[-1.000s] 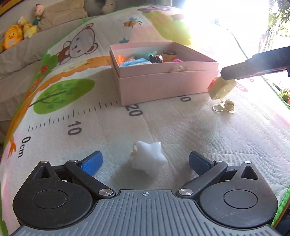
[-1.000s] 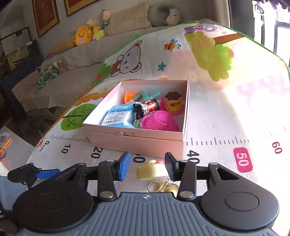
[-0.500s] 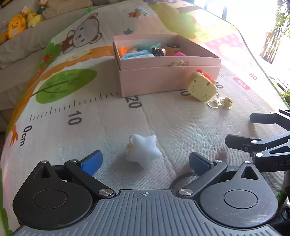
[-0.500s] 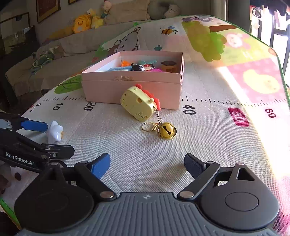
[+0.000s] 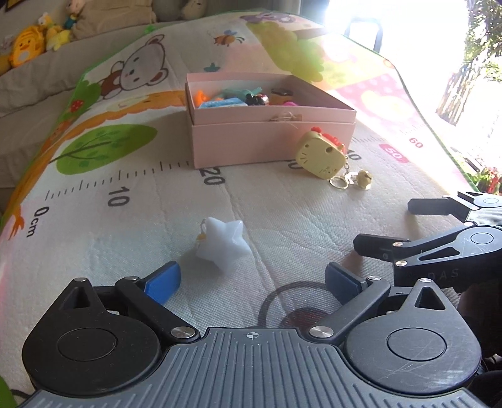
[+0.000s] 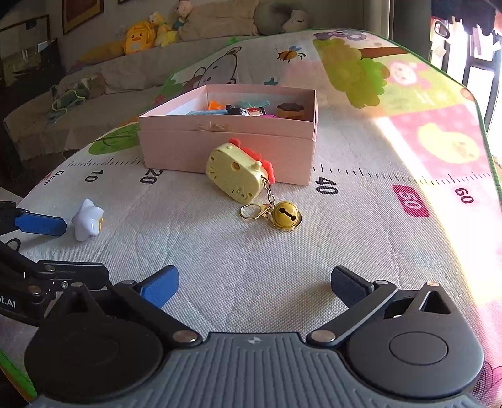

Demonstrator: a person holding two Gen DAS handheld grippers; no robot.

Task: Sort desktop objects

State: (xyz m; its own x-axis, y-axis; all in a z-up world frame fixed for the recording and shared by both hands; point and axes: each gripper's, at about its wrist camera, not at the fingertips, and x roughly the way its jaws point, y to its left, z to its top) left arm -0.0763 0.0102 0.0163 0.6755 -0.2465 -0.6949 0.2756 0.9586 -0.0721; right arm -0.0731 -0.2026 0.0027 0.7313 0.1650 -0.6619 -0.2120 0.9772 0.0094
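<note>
Both the left gripper (image 5: 252, 277) and right gripper (image 6: 254, 284) are held wide open, empty; a yellow cat keychain (image 6: 235, 175) is leaned against the pink box (image 6: 229, 153).

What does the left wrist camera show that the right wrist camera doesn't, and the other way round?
Only the left wrist view shows a dark ring print on the mat, and the right gripper from the side. Only the right wrist view shows the slot in the bell and the framed picture. Both show the pink box, the cat keychain, the white star, the open left gripper and the mat.
</note>
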